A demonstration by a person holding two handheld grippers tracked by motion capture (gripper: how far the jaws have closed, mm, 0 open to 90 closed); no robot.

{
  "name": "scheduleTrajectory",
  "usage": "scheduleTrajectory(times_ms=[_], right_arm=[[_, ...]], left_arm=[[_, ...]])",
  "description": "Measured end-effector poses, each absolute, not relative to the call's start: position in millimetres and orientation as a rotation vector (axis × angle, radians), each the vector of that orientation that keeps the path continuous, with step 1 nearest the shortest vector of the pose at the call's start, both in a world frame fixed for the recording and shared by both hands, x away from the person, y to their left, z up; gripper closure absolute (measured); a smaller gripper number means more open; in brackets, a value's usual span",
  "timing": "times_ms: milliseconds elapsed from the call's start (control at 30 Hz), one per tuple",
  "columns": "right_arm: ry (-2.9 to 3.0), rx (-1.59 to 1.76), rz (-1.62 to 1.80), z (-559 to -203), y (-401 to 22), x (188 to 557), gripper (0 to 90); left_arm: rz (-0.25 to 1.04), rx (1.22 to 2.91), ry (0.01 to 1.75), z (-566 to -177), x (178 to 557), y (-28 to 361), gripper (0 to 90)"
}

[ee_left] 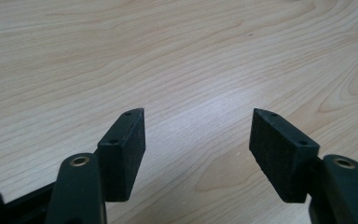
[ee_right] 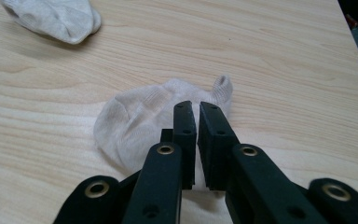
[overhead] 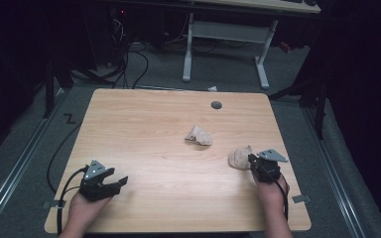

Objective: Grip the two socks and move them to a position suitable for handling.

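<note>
Beige sock [ee_right: 140,119] lay near the table's [overhead: 144,129] right edge, where I clenched the right gripper [ee_right: 197,112] on its fabric for lifting; my left gripper [ee_left: 198,135] waited released over bare wood, second sock [overhead: 199,135] apart.

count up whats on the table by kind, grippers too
beige ankle socks: 2, the near sock by the right hand-held gripper and the far sock near the table's middle
hand-held grippers: 2, the right one and the left hand-held gripper
grey cable holes in the table: 1
total: 5
</note>
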State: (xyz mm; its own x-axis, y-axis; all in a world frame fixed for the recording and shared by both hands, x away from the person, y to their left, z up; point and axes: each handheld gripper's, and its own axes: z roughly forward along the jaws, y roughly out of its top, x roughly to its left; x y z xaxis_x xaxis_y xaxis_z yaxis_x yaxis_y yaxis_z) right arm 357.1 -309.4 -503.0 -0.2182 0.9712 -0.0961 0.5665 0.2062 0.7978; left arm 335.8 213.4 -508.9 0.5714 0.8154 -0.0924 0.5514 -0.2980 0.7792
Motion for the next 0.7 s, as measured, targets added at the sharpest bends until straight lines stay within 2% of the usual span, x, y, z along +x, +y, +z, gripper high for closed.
scheduleTrajectory(times_ms=[233, 700], right_arm=[[1.887, 1.472, 0.812, -508.6, -314.5, 381.5, 90.0], [2.006, 1.464, 0.792, -525.3, -304.1, 380.0, 89.9]], left_arm=[[0.444, 1.99, 1.077, -506.1, 336.4, 208.6, 36.1], [0.445, 2.018, 1.068, -507.3, 329.9, 207.5, 36.6]])
